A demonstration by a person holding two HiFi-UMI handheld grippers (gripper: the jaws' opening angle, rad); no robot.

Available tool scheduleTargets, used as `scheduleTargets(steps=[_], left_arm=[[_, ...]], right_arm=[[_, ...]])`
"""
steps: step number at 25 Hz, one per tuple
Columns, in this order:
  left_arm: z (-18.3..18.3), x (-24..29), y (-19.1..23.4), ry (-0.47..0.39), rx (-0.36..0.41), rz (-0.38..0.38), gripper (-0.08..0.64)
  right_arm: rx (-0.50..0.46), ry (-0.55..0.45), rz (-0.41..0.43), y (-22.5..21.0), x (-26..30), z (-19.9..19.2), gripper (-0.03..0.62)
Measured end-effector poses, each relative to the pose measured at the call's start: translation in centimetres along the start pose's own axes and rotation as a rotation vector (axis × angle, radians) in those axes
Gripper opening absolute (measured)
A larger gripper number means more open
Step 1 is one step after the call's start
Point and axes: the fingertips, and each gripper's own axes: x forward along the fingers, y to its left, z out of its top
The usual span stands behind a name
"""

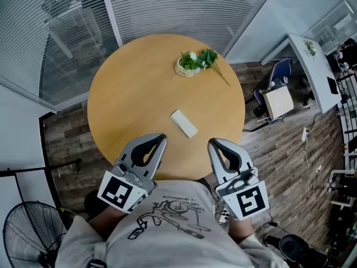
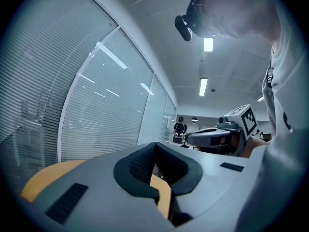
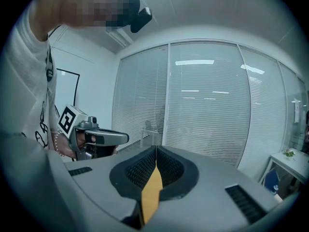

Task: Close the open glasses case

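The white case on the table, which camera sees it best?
The head view: the white case lies in full sight on the round table. Both gripper views show only a strip of that table, no case.

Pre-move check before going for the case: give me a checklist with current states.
1. Target located: ok. The white rectangular glasses case lies mid-way across the round wooden table.
2. Lid state: cannot tell, the case is too small in the head view.
3. The left gripper empty: ok, jaws together, nothing between.
4. The right gripper empty: ok, jaws together, nothing between.
5. Grippers at the case: not ok, both are at the table's near edge, apart from it.
6. Approach path: ok. The small potted green plant sits beyond the case.
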Motion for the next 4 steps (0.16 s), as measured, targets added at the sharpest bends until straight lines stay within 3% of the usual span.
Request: scheduleTargets(steps=[4], left_arm=[[-0.33, 0.31, 0.08, 0.003, -0.006, 0.002, 0.018]], right_arm=[[0.001, 0.000, -0.001, -0.39, 0.04, -0.22, 0.012]])
